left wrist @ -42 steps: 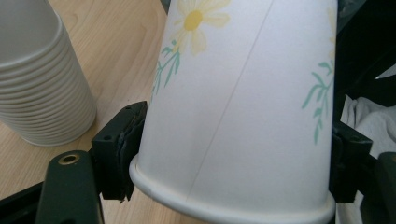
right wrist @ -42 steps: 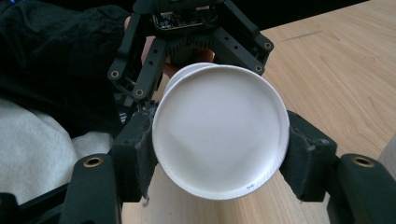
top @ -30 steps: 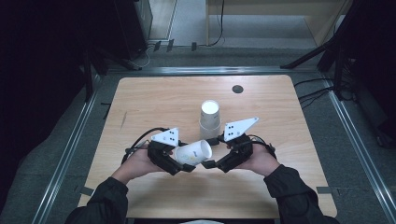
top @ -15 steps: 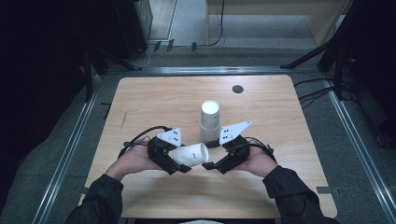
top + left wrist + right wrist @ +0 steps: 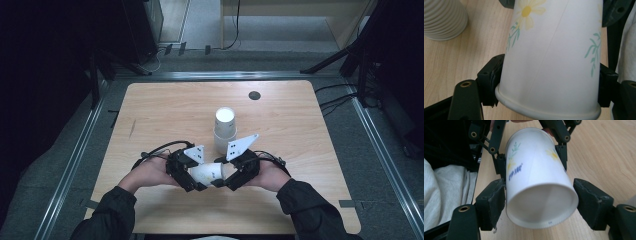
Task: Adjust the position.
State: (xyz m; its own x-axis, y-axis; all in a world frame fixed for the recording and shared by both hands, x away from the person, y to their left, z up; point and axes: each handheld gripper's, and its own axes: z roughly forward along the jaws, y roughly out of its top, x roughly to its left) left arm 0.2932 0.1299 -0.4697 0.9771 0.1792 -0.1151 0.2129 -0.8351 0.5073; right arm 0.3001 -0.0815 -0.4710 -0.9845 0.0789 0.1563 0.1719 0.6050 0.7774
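We see a paper cup (image 5: 209, 172) lying on its side between the two grippers, near the front edge of the tabletop (image 5: 165, 107), whether touching the wood or lifted off it we cannot tell. The left gripper (image 5: 192, 181) has its jaws spread about as wide as the cup's rim end and pressed against both sides of it; in the left gripper view the cup (image 5: 551, 62), printed with a yellow flower and green sprigs, sits between the two pads just above its rolled lip. The right gripper (image 5: 226, 181) meets the cup from the opposite side. In the right gripper view the cup's (image 5: 537, 187) base end faces us, with the left pad touching its wall and the right pad just beside or barely touching it. Beyond the grippers, a stack of ribbed cups (image 5: 224, 129) stands upright, just past the right gripper's grey plate. Farther away sits a small dark disc (image 5: 254, 95) in the tabletop.
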